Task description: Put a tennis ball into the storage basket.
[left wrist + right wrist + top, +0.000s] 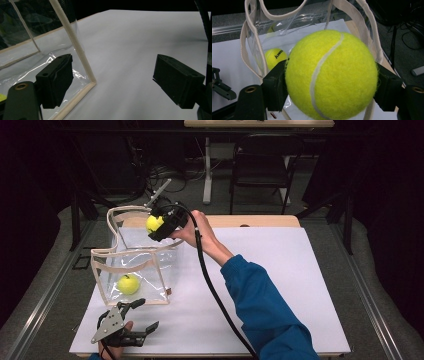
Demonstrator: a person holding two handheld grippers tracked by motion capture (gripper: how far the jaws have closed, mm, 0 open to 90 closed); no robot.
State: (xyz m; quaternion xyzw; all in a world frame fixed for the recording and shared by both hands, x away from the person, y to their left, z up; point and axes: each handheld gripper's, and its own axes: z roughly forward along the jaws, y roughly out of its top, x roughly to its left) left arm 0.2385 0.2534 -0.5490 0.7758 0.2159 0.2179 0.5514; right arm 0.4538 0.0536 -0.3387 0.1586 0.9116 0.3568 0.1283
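Observation:
A clear plastic tote bag (pixel 150 262) with beige trim stands at the left of the white mat (pixel 280 280). One yellow tennis ball (pixel 129 284) lies inside it on the bottom. My right gripper (pixel 158 226) is shut on a second tennis ball (pixel 153 223), held above the bag's far rim. In the right gripper view this held ball (pixel 332 75) sits between both jaws, with the bag's ball (pixel 274 57) beyond it. My left gripper (pixel 148 314) rests open near the bag's front corner; the bag's corner trim (pixel 85 62) rises just beside its left jaw, nothing gripped.
The right gripper's black cable (pixel 212 290) trails across the mat toward the front edge. A blue-sleeved forearm (pixel 265 310) crosses the mat's middle. Behind the table stand a black folding chair (pixel 262 165) and a white table leg (pixel 207 170).

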